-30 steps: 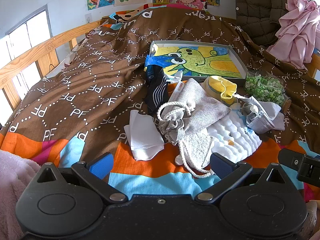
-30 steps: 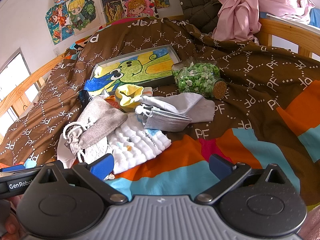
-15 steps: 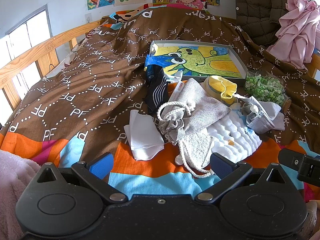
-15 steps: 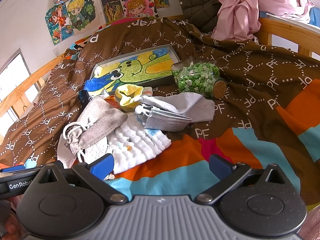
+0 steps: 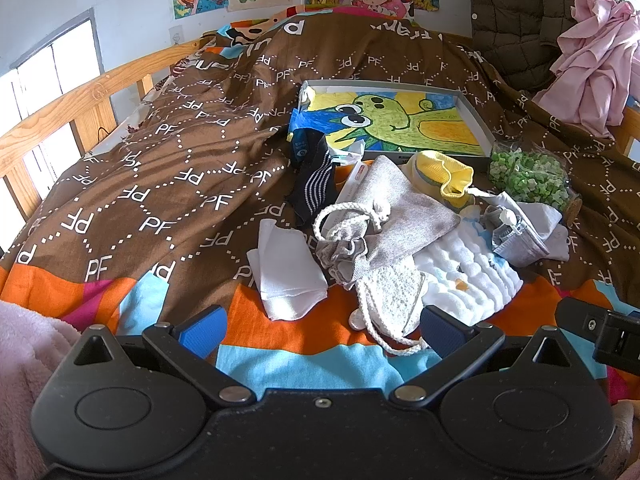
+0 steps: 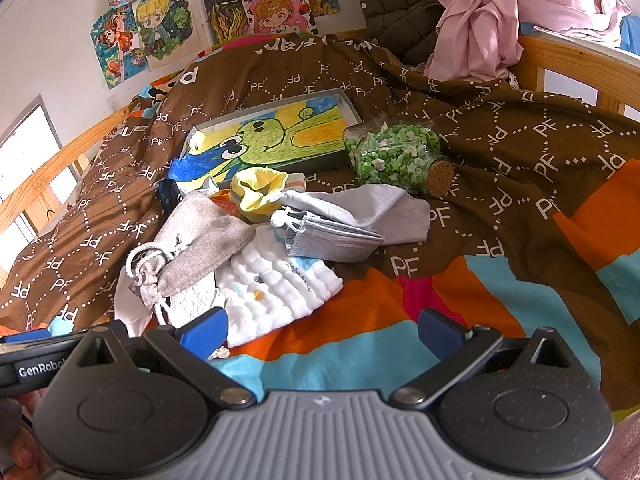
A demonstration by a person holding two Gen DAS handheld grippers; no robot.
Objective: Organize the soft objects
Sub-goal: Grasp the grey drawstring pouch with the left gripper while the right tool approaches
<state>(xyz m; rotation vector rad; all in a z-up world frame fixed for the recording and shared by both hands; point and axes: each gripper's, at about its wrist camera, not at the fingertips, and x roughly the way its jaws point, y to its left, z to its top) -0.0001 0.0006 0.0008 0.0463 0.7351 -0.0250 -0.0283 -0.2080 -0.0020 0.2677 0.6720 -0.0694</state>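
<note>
Tools (image 5: 320, 326) (image 6: 322, 326) we hold gape empty short of the grey pouch (image 5: 394, 208) heaped on the bed (image 5: 160, 184); only our left view shows the striped sock (image 5: 316, 188) beyond it.

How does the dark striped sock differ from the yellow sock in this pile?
The dark striped sock is navy-black with white stripes and lies stretched out flat at the pile's left edge. The yellow sock is bright, bunched up, its cuff gaping. Both rest on the bedspread, ungrasped.

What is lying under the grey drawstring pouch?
The grey drawstring pouch overlaps a white textured cloth and the white quilted cloth. Anything beneath its middle is covered.
</note>
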